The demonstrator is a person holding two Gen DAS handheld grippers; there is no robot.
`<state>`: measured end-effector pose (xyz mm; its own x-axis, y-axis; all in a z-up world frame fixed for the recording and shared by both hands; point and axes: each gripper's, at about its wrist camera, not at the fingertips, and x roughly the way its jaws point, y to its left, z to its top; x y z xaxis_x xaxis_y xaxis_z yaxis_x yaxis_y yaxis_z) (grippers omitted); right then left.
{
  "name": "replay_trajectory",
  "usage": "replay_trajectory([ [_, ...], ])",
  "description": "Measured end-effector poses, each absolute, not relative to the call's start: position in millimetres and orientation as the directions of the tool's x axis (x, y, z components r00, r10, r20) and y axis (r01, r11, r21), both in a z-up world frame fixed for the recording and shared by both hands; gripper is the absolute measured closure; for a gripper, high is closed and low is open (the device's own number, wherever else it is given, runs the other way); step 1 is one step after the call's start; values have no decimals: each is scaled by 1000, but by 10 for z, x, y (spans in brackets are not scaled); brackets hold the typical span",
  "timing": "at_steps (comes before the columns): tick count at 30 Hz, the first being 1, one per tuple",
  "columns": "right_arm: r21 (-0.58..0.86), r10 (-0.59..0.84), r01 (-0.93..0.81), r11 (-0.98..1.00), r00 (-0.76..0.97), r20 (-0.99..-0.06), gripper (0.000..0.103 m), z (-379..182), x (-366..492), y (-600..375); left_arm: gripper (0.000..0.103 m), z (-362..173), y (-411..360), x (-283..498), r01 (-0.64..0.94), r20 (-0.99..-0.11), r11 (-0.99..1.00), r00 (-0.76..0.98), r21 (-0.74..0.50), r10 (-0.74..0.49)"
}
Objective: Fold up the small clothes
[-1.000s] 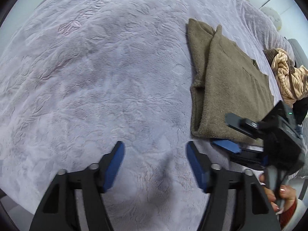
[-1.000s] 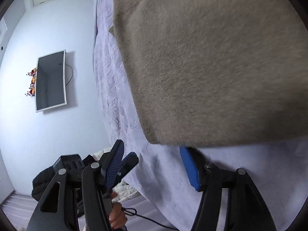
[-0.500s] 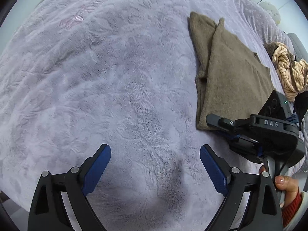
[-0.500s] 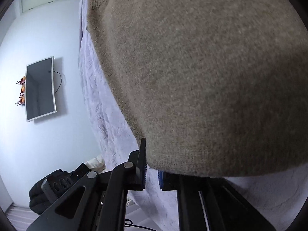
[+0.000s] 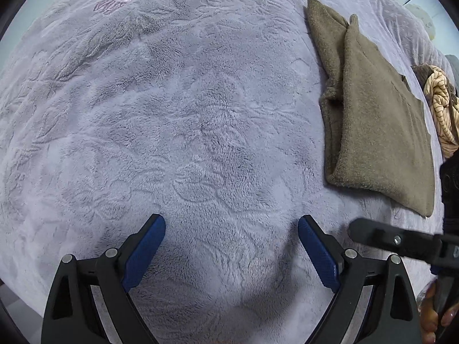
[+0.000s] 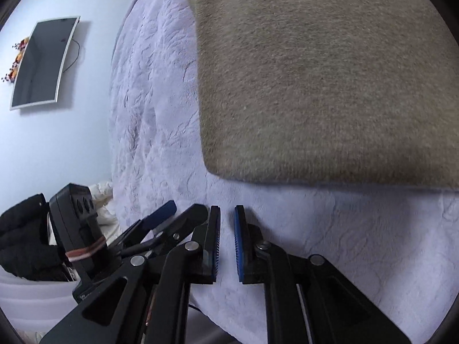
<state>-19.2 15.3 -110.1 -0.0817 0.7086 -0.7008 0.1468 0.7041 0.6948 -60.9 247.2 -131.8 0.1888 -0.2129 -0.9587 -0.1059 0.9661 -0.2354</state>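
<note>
A folded olive-brown knit garment [image 5: 381,126] lies flat on the lavender fleece blanket [image 5: 186,114] at the right of the left wrist view. In the right wrist view it [image 6: 324,80] fills the upper right. My left gripper [image 5: 231,229] is open and empty over bare blanket, to the left of the garment. My right gripper [image 6: 227,215] has its jaws nearly together with a narrow gap and nothing between them, just below the garment's near edge. It also shows in the left wrist view [image 5: 401,240] at the lower right.
A heap of tan striped cloth [image 5: 439,106] lies beyond the garment at the right edge. The blanket's edge drops off at the left of the right wrist view, with a wall-mounted TV [image 6: 43,63] and dark clothing [image 6: 25,238] beyond.
The right gripper has let go of the garment's near edge and backed away from it, so the garment now lies flat. The left gripper has opened wider and stayed over bare blanket.
</note>
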Motion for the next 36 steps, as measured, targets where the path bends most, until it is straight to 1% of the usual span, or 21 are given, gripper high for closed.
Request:
replay_trajectory([
  [5,656,666,115,745,-100,-739,92,-898,-382,-53,9,-1328,2457,-586,-110,-961,966,178,-235,-213],
  [7,644,654,117,756,-98,-750,90,-920,-487,-199,9,-1307,2459,-589,-111,-960,965,175,-240,-218],
  [8,638,649,119,760,-97,-755,86,-911,-529,-282,9,-1294,2451,-589,-111,-960,964,173,-242,-221],
  [10,620,632,127,774,-94,-769,72,-879,-580,-462,9,-1254,2458,-587,-110,-961,965,168,-238,-218],
  [11,614,626,129,779,-90,-775,56,-856,-601,-510,9,-1228,2455,-586,-108,-962,965,165,-237,-217],
  [12,610,622,131,781,-85,-778,45,-834,-618,-560,9,-1207,2441,-590,-108,-963,966,162,-236,-217],
  [16,584,597,142,799,-73,-799,44,-779,-597,-785,9,-1113,2339,-615,-102,-963,967,159,-234,-217],
  [19,573,587,158,804,-60,-807,44,-787,-579,-834,9,-1057,2197,-617,-66,-966,975,161,-213,-200],
  [21,568,583,171,805,-54,-811,38,-792,-583,-895,9,-1041,2069,-622,-44,-968,977,155,-206,-197],
  [26,553,569,182,813,-47,-821,35,-773,-605,-1047,9,-975,1825,-579,-24,-963,973,153,-228,-222],
  [29,538,553,184,823,-44,-832,29,-777,-617,-1082,9,-975,1661,-520,-13,-960,971,152,-240,-235],
  [36,502,520,199,841,-42,-853,27,-819,-645,-1248,9,-1068,1273,-367,10,-957,965,129,-261,-260],
])
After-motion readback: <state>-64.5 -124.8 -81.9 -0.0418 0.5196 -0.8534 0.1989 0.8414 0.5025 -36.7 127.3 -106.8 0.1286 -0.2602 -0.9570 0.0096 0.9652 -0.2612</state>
